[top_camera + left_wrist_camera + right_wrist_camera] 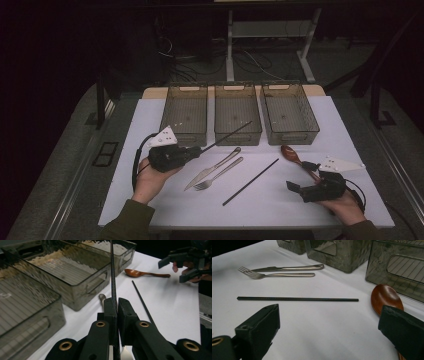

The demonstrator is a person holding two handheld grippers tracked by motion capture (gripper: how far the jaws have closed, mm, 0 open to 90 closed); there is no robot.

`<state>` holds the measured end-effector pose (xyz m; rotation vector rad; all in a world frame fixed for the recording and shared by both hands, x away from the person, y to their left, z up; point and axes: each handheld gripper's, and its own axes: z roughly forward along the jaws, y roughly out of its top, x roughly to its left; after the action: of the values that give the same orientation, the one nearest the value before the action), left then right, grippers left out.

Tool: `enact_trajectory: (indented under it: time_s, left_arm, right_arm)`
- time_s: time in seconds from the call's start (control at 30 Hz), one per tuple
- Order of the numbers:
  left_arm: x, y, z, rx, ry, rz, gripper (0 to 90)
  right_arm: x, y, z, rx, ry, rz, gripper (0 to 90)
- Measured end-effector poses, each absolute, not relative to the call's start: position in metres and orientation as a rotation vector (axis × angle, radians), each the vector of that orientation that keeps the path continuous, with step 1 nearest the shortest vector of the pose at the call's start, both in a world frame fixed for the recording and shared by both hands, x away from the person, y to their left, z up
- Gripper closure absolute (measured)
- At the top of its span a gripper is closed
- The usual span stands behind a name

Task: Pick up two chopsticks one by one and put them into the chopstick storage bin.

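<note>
A thin black chopstick (227, 136) is pinched tight in the left claw (117, 305), whose jaws are pressed together on it. The stick sticks out past the jaws, up over the front edge of the middle bin (237, 114), with its tip above that bin. The left bin (184, 112) is just beside the claw, and the right bin (290, 112) stands apart at the other end of the row. A second chopstick (251, 181) lies flat on the white table (150, 200), with open room all around it. A knife (212, 168) and fork (218, 173) lie side by side near the left claw. The right claw (327, 332) has its jaws wide apart and holds nothing. A brown spoon (387, 298) lies by one of its jaws.
</note>
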<state>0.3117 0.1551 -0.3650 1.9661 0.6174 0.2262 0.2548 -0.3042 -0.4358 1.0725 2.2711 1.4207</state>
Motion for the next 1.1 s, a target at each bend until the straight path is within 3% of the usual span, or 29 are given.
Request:
enact_trajectory:
  time_s: [1.1]
  left_arm:
    - [0.387, 0.19, -0.352, 1.921, 0.843, 0.419, 84.8]
  right_arm:
    - [0.255, -0.304, -0.437, 1.082, 2.272, 1.409, 3.2]
